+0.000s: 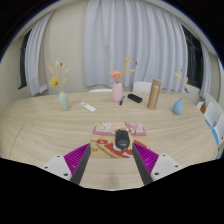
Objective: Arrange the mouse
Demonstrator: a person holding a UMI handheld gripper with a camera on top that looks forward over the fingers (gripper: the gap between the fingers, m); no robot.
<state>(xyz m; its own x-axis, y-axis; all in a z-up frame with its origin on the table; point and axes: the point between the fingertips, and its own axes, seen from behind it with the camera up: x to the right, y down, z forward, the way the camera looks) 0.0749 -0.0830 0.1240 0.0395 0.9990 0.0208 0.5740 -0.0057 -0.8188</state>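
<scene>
The claw (pixel 113 158) is hovering with its fingers spread apart, gripping nothing. The black mouse (pixel 121 139) is lying on a patterned mat (pixel 107 144) on the wooden counter (pixel 50 135), just ahead of the fingers and between them

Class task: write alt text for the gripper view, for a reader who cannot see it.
A black computer mouse lies on a small patterned mat on a light wooden table, just ahead of the open gripper and its magenta-padded fingers. Beyond stand a pale green vase of flowers, a pink bottle and a tan cylinder, before white curtains.
</scene>
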